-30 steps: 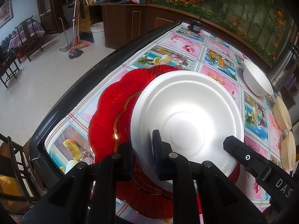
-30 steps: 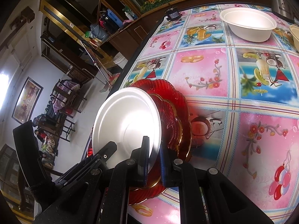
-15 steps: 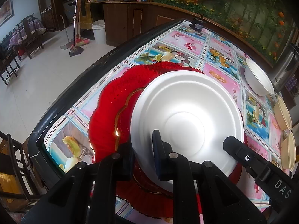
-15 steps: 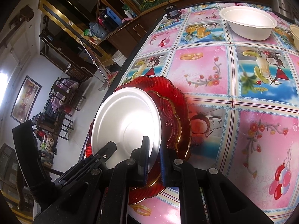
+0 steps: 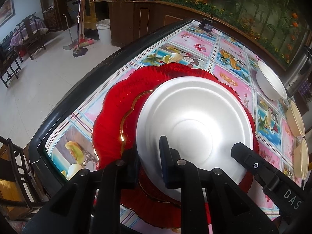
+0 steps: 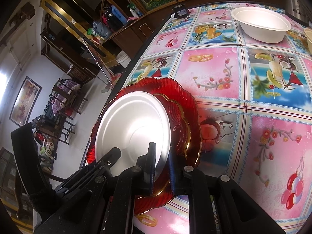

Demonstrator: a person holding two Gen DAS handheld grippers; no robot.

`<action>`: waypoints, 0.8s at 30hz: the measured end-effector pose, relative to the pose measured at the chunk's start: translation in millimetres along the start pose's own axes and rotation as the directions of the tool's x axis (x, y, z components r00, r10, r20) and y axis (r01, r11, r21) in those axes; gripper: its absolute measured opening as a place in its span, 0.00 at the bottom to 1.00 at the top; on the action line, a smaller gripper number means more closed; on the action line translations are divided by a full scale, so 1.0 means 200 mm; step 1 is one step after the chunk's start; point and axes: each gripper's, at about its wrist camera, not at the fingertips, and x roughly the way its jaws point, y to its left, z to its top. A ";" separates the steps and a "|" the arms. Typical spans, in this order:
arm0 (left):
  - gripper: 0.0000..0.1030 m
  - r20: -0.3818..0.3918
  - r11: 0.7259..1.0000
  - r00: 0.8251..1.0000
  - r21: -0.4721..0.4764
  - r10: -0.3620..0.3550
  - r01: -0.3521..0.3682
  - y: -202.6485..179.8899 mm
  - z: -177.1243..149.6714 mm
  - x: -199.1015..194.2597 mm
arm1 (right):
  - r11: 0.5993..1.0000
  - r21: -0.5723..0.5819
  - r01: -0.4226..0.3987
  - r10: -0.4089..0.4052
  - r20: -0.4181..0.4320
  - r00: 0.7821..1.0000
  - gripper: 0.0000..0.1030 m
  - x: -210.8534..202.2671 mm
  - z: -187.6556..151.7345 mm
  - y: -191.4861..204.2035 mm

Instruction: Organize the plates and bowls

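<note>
A white foam plate (image 5: 193,124) is held tilted over two stacked red glass plates (image 5: 120,105) near the table's left edge. My left gripper (image 5: 149,154) is shut on the white plate's near rim. My right gripper (image 6: 160,161) is shut on the same plate's rim (image 6: 132,130) from the other side, its finger (image 5: 253,161) showing in the left wrist view. The red plates (image 6: 185,117) lie on the tablecloth below. A white bowl (image 5: 271,83) stands farther back; it also shows in the right wrist view (image 6: 261,24).
Two beige bowls (image 5: 296,120) stand at the right edge. A steel pot (image 5: 298,68) stands behind the white bowl. A small black device (image 6: 180,11) sits at the far table edge. The table's black rim (image 5: 78,89) drops to the floor on the left.
Both grippers and the white plate have shifted slightly; the red plates appear a little lower and nearer in the views. Grip is unchanged.
</note>
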 end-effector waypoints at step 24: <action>0.72 0.169 0.992 0.980 -0.043 -0.106 0.115 -0.10 0.03 -0.30 | 0.994 0.069 -0.089 0.079 0.128 0.989 0.61 -0.29 0.00 -0.11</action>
